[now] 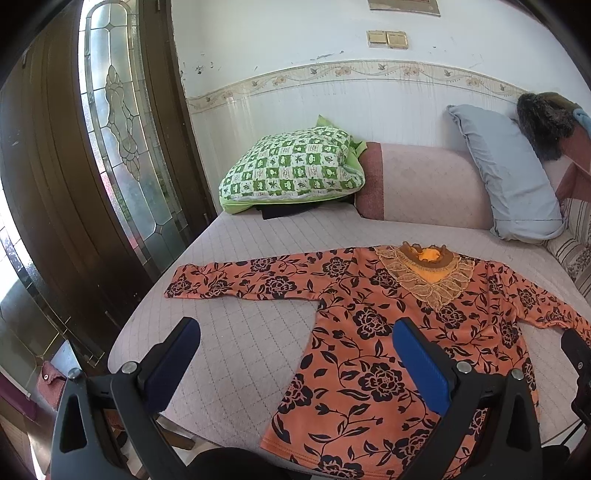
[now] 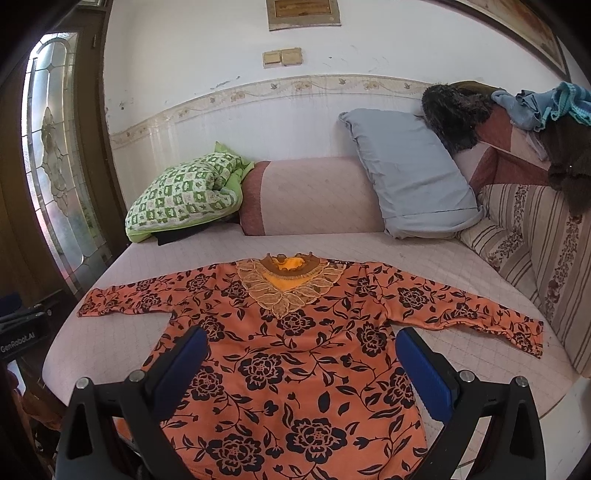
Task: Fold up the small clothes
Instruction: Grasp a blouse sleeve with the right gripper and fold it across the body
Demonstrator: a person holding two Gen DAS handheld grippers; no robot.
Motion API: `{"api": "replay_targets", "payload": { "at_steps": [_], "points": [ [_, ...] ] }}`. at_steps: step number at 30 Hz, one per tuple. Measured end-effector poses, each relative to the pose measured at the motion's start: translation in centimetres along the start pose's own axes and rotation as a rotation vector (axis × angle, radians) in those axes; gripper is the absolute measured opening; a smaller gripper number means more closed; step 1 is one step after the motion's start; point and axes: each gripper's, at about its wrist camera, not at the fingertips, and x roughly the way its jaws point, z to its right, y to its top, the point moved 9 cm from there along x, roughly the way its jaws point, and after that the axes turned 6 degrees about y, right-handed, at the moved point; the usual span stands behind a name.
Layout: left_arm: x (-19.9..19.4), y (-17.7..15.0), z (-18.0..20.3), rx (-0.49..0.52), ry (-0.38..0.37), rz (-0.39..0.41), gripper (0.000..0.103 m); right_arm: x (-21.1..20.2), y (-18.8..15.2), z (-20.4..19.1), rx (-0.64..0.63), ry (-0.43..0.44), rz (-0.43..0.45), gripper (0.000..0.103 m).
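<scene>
Shirt hem: in the left wrist view the orange floral shirt [image 1: 369, 354] runs out of the bottom edge, partly behind the left gripper [image 1: 295, 343]; the right wrist view cuts it off too.
Right sleeve: its cuff leaves the left wrist view at the right edge.
Dark item: only an edge shows from under the green checked pillow [image 2: 184, 195]; what it is cannot be told.
Clothes heap [image 2: 546, 110]: cut by the right edge; separate pieces unclear.
Wall frame [image 1: 404, 6]: cropped by the top edge.
</scene>
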Motion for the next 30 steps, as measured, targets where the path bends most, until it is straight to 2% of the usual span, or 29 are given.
{"api": "replay_targets", "payload": {
  "at_steps": [10, 13, 16, 18, 20, 23, 25, 27, 29, 30],
  "points": [
    [3.4, 0.2, 3.5, 0.051, 0.006, -0.031, 0.103, 3.5, 0.2, 4.5, 0.070, -0.045, -0.019, 0.103],
    [5.9, -0.1, 6.0, 0.072, -0.038, -0.063, 0.103, 5.1, 0.2, 8.0, 0.131, -0.066, -0.030, 0.103],
    [9.6, -1.0, 9.6, 0.086, -0.118, -0.125, 0.103, 6.7, -0.1, 13.8, 0.216, -0.115, -0.046, 0.103],
    [12.9, -1.9, 12.6, 0.090, -0.171, -0.192, 0.103, 7.7, -0.8, 19.1, 0.332, -0.140, -0.066, 0.103],
    [15.8, -3.0, 15.4, 0.087, -0.201, -0.243, 0.103, 8.7, -2.1, 24.8, 0.486, -0.121, -0.090, 0.103],
    [18.6, -4.1, 18.7, 0.073, -0.227, -0.249, 0.103, 9.9, -5.2, 33.3, 0.731, -0.115, -0.112, 0.102],
    [19.4, -4.8, 20.2, 0.084, -0.244, -0.234, 0.103, 10.3, -7.4, 38.0, 0.911, -0.079, -0.081, 0.099],
    [20.0, -5.5, 21.1, 0.114, -0.264, -0.228, 0.103, 11.1, -9.3, 41.1, 1.067, -0.030, -0.053, 0.095],
    [21.0, -6.0, 21.3, 0.146, -0.263, -0.229, 0.103, 12.3, -11.3, 43.3, 1.232, 0.037, -0.025, 0.085],
    [21.4, -6.1, 21.2, 0.149, -0.253, -0.226, 0.103, 12.8, -12.4, 44.4, 1.315, 0.038, -0.007, 0.083]
  ]
}}
